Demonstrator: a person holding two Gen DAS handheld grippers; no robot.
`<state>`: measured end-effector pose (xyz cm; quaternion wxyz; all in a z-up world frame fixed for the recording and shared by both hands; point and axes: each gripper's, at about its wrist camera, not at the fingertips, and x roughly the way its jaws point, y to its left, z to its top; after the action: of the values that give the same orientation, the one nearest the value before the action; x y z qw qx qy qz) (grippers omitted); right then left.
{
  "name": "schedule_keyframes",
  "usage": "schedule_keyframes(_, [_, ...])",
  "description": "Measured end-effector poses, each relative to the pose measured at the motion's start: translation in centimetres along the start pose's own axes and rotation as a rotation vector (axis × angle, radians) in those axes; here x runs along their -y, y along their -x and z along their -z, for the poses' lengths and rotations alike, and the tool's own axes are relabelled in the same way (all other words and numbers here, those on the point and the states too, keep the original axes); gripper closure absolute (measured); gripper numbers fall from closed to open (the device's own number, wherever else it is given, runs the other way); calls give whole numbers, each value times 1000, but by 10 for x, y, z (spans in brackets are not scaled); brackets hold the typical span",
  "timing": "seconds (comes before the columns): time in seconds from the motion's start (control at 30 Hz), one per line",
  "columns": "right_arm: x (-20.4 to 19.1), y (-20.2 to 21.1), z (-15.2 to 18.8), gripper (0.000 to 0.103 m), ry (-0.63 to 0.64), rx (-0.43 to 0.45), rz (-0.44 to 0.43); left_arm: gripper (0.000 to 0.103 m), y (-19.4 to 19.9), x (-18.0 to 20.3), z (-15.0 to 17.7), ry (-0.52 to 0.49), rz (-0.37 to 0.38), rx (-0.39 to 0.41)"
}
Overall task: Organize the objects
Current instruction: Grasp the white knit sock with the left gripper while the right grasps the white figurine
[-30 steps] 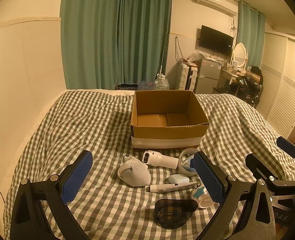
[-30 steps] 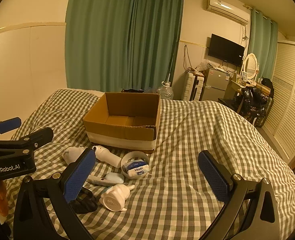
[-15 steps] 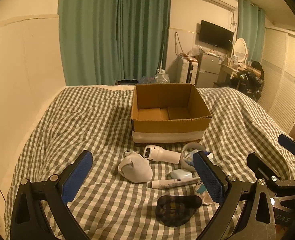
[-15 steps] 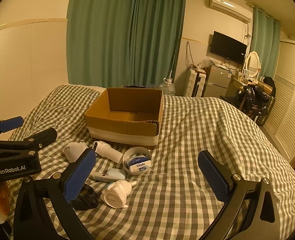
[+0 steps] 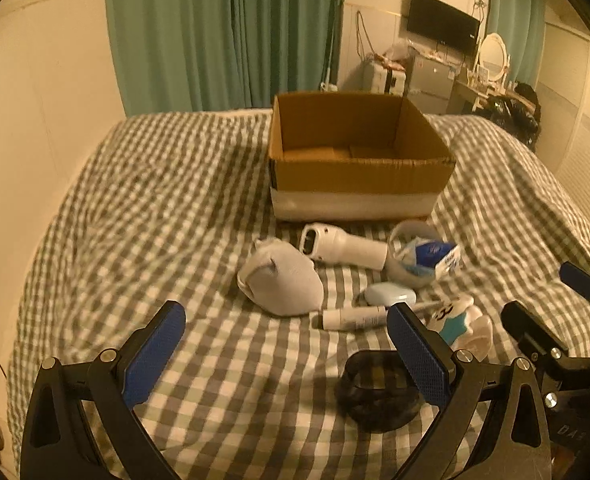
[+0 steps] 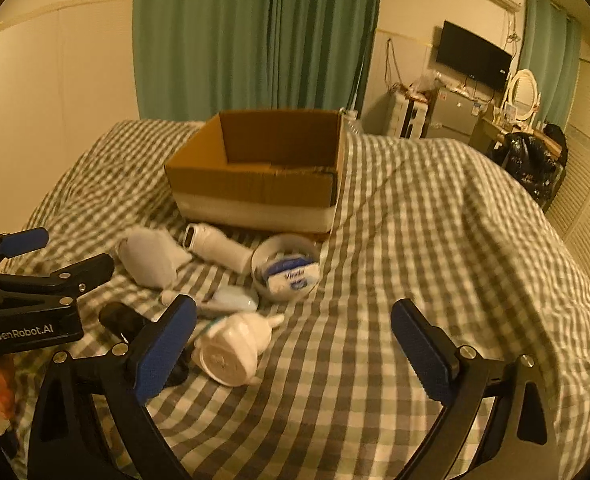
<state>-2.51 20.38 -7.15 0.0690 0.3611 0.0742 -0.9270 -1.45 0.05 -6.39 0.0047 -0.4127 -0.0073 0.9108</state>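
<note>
An open cardboard box [image 5: 359, 160] stands on the checked bed, also in the right wrist view [image 6: 255, 176]. In front of it lie a white mask [image 5: 281, 280], a white handheld device [image 5: 341, 246], a bowl with a tissue pack [image 5: 419, 256], a small blue case [image 5: 389, 294], a white tube [image 5: 355, 317], a white-teal bottle [image 5: 461, 326] and a black cup [image 5: 377, 394]. My left gripper [image 5: 285, 350] is open and empty just before them. My right gripper [image 6: 293, 346] is open and empty; the white bottle [image 6: 233, 350] lies by its left finger.
The checked bedspread [image 6: 435, 240] spreads wide to the right. A wall [image 5: 35, 100] runs along the left. Green curtains [image 5: 223, 32], a TV and a dresser [image 6: 515, 120] stand beyond the bed.
Both grippers have moved forward and lower toward the objects, which now look larger and nearer. Both stayed open. Nothing on the bed has moved.
</note>
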Motion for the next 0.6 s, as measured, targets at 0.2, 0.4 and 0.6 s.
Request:
schedule_keyframes(0.2, [-8, -23, 4, 12, -1, -57, -50, 0, -23, -5, 0, 22, -28, -46])
schedule_keyframes(0.4, [-14, -52, 9, 29, 9, -150, -133, 0, -47, -22, -14, 28, -42, -83])
schedule_keyframes(0.6, [-15, -62, 15, 49, 11, -191, -191, 0, -80, -21, -12, 21, -12, -159])
